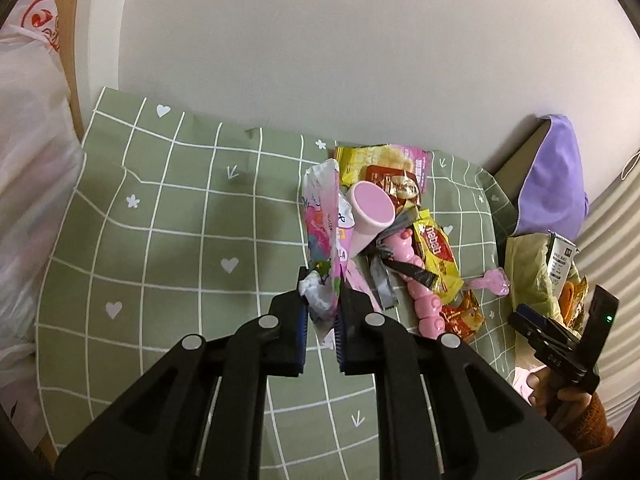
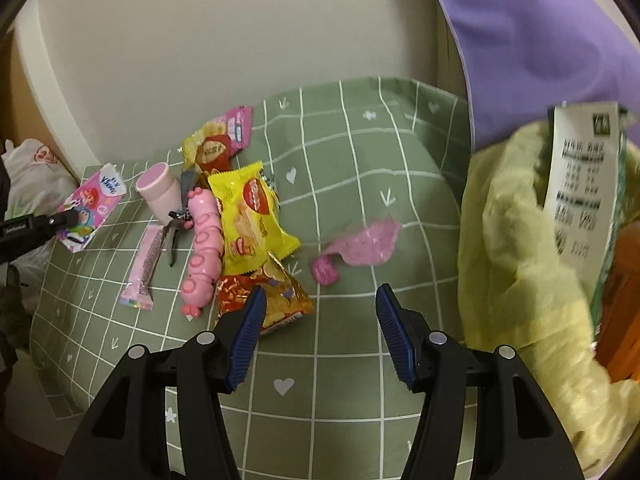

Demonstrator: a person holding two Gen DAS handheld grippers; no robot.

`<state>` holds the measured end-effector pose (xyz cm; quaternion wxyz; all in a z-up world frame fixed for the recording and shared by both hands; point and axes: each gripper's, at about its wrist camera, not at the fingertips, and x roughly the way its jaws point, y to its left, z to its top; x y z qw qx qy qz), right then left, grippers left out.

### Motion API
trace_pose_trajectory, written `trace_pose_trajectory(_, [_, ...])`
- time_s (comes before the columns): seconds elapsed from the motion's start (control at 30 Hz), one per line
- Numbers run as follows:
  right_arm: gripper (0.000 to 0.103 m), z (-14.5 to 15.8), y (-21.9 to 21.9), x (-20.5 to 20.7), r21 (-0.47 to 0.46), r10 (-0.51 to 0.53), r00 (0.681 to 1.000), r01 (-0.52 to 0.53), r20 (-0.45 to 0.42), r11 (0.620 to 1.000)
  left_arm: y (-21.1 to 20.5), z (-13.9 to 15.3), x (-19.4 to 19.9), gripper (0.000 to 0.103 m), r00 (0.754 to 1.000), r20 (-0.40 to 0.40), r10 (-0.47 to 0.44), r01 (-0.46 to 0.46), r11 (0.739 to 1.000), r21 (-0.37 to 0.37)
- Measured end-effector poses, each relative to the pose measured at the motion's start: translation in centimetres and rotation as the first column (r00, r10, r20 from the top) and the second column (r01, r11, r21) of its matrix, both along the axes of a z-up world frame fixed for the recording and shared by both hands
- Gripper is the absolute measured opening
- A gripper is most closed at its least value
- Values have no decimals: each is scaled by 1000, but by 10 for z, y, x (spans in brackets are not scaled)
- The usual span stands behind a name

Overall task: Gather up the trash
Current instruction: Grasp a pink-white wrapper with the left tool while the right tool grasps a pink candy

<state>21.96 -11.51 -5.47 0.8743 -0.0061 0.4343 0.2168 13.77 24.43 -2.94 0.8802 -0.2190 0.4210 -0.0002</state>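
The left tongs (image 1: 322,312) are fully closed on one end of a flat pink printed foil wrapper (image 1: 326,236), which is raised clear of the green grid-patterned cloth surface (image 1: 168,240). The wrapper is judged very light, thin, limp and somewhat slick; a pinch near an edge or sealed seam holds it best, since the middle will crumple. Its long axis runs away from the tongs toward the far wall, with the free end standing up and far.

The right tongs (image 2: 320,328) are wide open and hold nothing, poised above bare cloth. Just to their left lies an orange-and-red crinkled snack packet (image 2: 266,294), and just beyond it a yellow biscuit packet (image 2: 250,216), its long axis running near to far. A pale yellow-green plastic trash bag (image 2: 516,248) stands open at the right, already containing a white printed carton (image 2: 580,184).
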Motion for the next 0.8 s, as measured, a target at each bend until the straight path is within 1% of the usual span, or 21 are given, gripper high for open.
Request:
trace_pose_trajectory(0.07, [52,-3,2,4,3,-5,1000,5,1,1000,-3,1,-1,10,1000,-11,-6,6,1000,19])
trace_pose_trajectory(0.13, [51,-6,5,8,15,-12,999,12,31,1000,-5,2,-2,10,1000,-11,-14,14,999,41])
trace_pose_trajectory(0.17, [49,-9,7,12,11,-33,999,33,40,999,-6,1,-2,10,1000,-10,-17,18,999,50])
trace_pose_trajectory(0.23, [45,-15,8,23,14,-107,994,107,31,994,-8,0,-2,10,1000,-12,-21,22,998,56])
trace_pose_trajectory(0.33, [45,-18,4,33,18,-211,977,211,19,977,-7,4,4,10,1000,5,-15,14,999,43])
trace_pose_trajectory(0.4, [45,-19,4,39,26,-243,970,242,18,970,-5,12,9,10,999,36,-13,12,1000,27])
trace_pose_trajectory(0.47, [45,-19,9,45,22,-214,977,214,14,977,-7,21,15,10,997,76,-23,21,999,34])
trace_pose_trajectory(0.53, [45,-20,16,53,32,-172,985,172,-13,985,-8,25,21,10,994,101,-35,32,999,28])
trace_pose_trajectory(0.63, [45,-20,26,54,40,-138,990,139,-31,990,-10,21,28,10,993,104,-51,49,999,15])
trace_pose_trajectory(0.7, [45,-21,37,52,32,-75,996,77,-51,997,-10,15,29,10,994,96,-57,57,998,1])
trace_pose_trajectory(0.73, [45,-22,43,50,8,-49,997,49,-64,999,-9,12,31,10,994,92,-57,58,998,-7])
trace_pose_trajectory(0.8, [45,-22,49,43,-34,-26,998,24,-63,999,-9,7,33,10,995,83,-55,57,998,-27])
